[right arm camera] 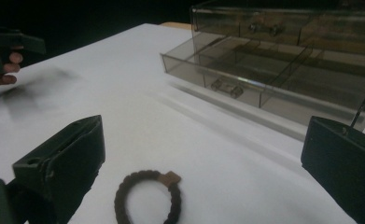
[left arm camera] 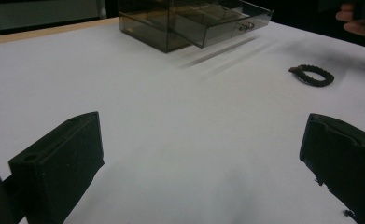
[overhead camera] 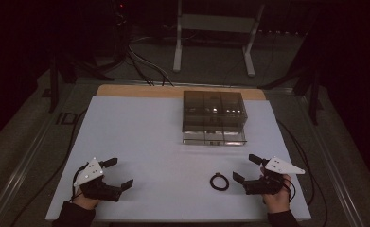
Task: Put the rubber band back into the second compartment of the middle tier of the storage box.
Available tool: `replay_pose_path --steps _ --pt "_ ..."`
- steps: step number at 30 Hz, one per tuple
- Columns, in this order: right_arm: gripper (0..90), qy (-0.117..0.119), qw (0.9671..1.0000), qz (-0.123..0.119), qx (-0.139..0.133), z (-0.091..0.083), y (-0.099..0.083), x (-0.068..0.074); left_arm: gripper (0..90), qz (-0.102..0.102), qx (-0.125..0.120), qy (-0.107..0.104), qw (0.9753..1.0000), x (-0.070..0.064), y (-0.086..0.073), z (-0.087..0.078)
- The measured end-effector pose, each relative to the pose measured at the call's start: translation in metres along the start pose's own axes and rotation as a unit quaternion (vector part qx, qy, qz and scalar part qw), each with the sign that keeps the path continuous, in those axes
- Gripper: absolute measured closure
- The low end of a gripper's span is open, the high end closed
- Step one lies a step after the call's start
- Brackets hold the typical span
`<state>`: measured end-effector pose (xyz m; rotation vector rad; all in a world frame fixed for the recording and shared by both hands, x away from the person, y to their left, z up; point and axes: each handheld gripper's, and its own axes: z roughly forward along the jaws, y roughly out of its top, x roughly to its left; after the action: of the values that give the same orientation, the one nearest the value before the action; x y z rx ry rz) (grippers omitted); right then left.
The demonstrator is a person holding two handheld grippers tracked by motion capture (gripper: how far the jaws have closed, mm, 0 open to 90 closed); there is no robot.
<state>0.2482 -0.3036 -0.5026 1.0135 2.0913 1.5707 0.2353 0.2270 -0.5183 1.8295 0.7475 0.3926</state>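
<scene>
While your right gripper (overhead camera: 245,169) sits near the front right corner of the white worktop (overhead camera: 145,137), its jaws are spread wide and grasp nothing. The dark braided bracelet (overhead camera: 219,182) lies flat on the worktop just to the left of that gripper, apart from both jaws. In the right gripper view the bracelet (right arm camera: 148,197) sits low between the two black jaws, closer to the left one, touching neither; a small square clasp shows on its upper edge.

Your left gripper (overhead camera: 118,173) rests near the front left corner, well apart from the bracelet. Its jaws are released too, wide apart, with bare worktop between them. In the left gripper view the bracelet (left arm camera: 313,74) shows far off at upper right, with fingers of your right hand (left arm camera: 360,21) at the top right edge.

The clear smoky drawer box (overhead camera: 214,110) stands at the back centre of the worktop, well apart from both grippers. Its bottom drawer (overhead camera: 214,136) is pulled out towards you. In the right gripper view the drawer (right arm camera: 264,77) shows dividers that split it into compartments, and a small metal handle on its front wall. A strip of bare wood (overhead camera: 126,90) shows along the far edge of the worktop, behind the box.
</scene>
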Motion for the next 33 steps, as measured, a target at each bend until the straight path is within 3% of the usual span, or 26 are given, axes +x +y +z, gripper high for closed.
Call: replay_pose_path --steps 15,33 --pt "0.0 -0.014 0.9998 0.002 -0.017 -0.001 0.018 0.006 0.3 -0.002 0.000 -0.002 1.0000 -0.001 0.000 0.002" --pt "0.0 -0.016 0.9998 -0.004 0.009 0.022 0.024 0.025 0.4 -0.005 -0.003 -0.006 1.0000 -0.002 0.001 0.003"
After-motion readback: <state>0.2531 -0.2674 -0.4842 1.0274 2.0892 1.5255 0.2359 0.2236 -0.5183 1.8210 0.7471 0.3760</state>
